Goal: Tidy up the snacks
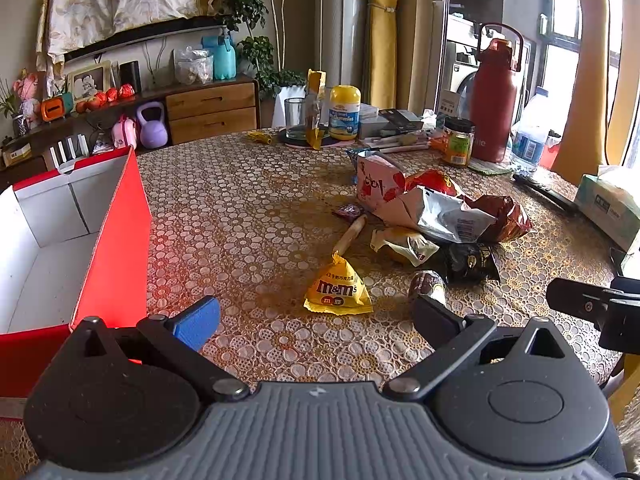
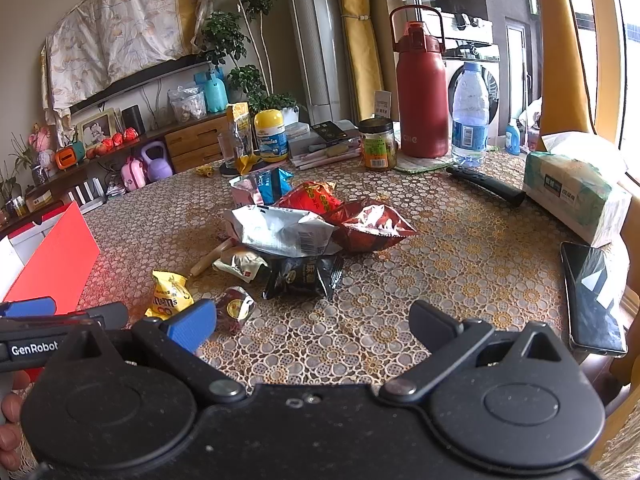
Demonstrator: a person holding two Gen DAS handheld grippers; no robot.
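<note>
A pile of snack packets (image 1: 432,212) lies mid-table; it also shows in the right wrist view (image 2: 296,232). A yellow M&M's bag (image 1: 338,290) lies nearest, also seen in the right wrist view (image 2: 170,294). A small round wrapped snack (image 2: 236,308) and a black packet (image 2: 304,276) lie beside it. A red box (image 1: 108,248) with a white, empty inside stands open at the left. My left gripper (image 1: 316,320) is open and empty, just short of the M&M's bag. My right gripper (image 2: 312,320) is open and empty, low over the table before the pile.
At the back of the table stand a red flask (image 2: 422,92), a water bottle (image 2: 470,116), a jar (image 2: 377,144), a yellow-lidded bottle (image 2: 271,136) and a glass (image 1: 295,118). A tissue pack (image 2: 576,188), a remote (image 2: 486,186) and a phone (image 2: 592,296) lie at the right.
</note>
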